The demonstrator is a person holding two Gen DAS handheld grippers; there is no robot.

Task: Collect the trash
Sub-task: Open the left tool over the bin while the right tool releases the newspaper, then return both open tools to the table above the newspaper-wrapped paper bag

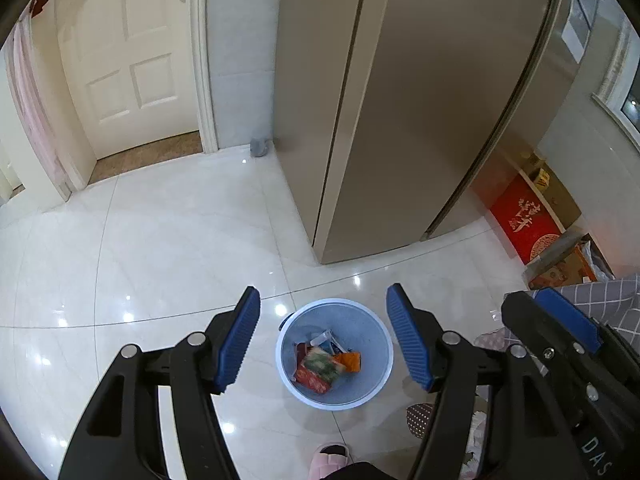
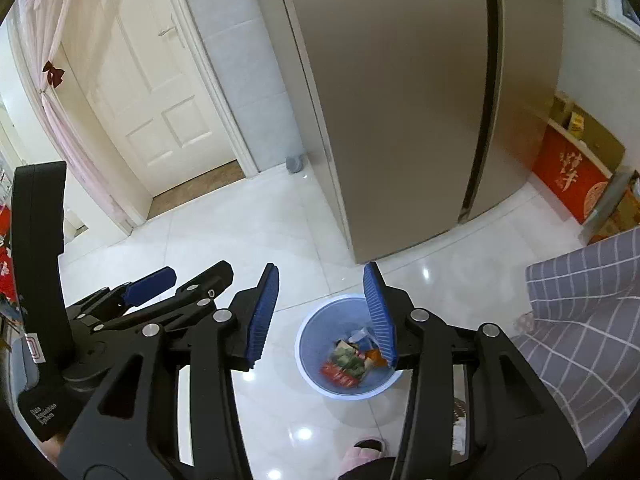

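Lower centre of both views: bin (image 1: 334, 352) holds wrappers (image 1: 320, 368). Light, crinkly, slippery; pinch a flat edge. Left gripper (image 1: 324, 340) and right gripper (image 2: 320, 316) spread, empty.

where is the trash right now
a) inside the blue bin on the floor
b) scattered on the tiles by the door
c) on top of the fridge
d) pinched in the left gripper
a: the colourful wrappers lie at the bottom of the blue bin, and both grippers are empty.

Wrappers (image 1: 322, 368) in bin (image 1: 360, 394), fridge (image 1: 400, 100) behind it
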